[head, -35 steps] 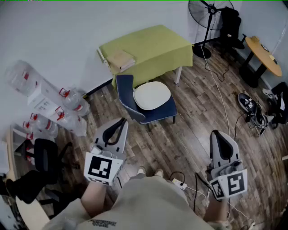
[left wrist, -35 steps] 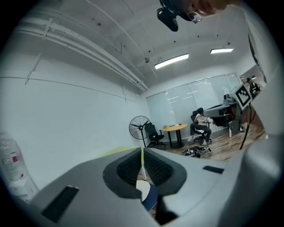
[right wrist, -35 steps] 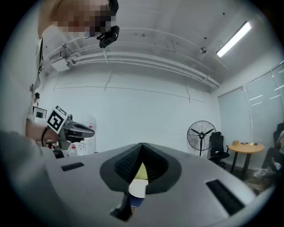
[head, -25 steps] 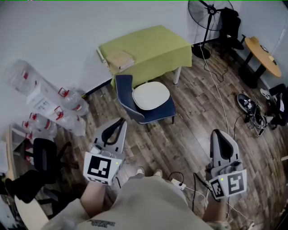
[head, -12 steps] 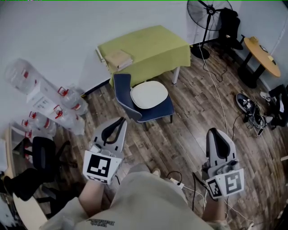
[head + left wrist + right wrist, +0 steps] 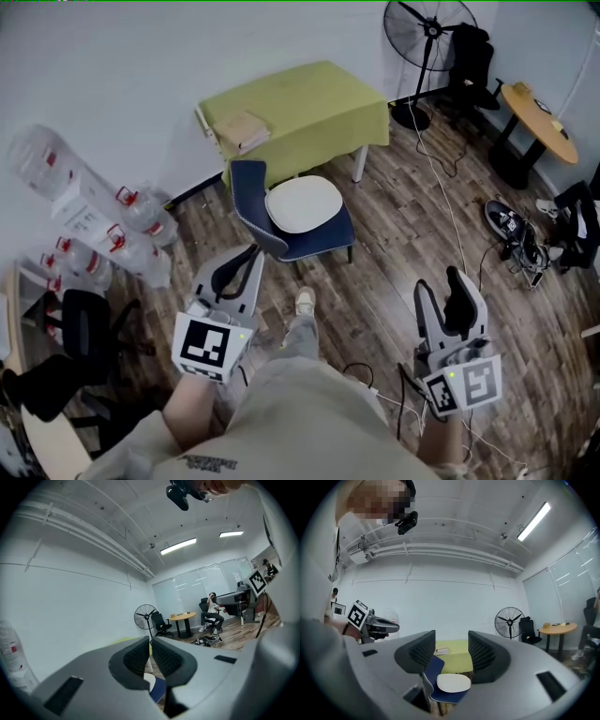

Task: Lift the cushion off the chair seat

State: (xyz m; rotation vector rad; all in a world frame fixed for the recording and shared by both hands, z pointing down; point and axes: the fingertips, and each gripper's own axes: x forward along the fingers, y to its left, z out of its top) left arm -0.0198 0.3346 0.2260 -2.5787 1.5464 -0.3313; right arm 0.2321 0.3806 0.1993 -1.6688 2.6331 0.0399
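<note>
A round white cushion point(image 6: 304, 204) lies on the seat of a dark blue chair point(image 6: 323, 239) in front of a yellow-green table. In the right gripper view the cushion point(image 6: 453, 683) and chair point(image 6: 432, 672) show far off between the jaws. My left gripper point(image 6: 248, 260) is held short of the chair, shut, with nothing in it; the left gripper view shows its pads point(image 6: 139, 656) pressed together. My right gripper point(image 6: 443, 293) hangs over the floor right of the chair, its jaws opening and empty. The left gripper point(image 6: 370, 625) also shows in the right gripper view.
The yellow-green table point(image 6: 300, 108) carries a tan folded cloth point(image 6: 242, 130). Water jugs point(image 6: 141, 220) are stacked by the left wall. A standing fan point(image 6: 424, 37), a round wooden table point(image 6: 539, 120), shoes point(image 6: 506, 221) and floor cables point(image 6: 455, 225) lie to the right. A black office chair point(image 6: 80, 323) sits left.
My right gripper's jaws have come apart from shut. The view has shifted a little, and the person's foot has stepped forward toward the chair.
</note>
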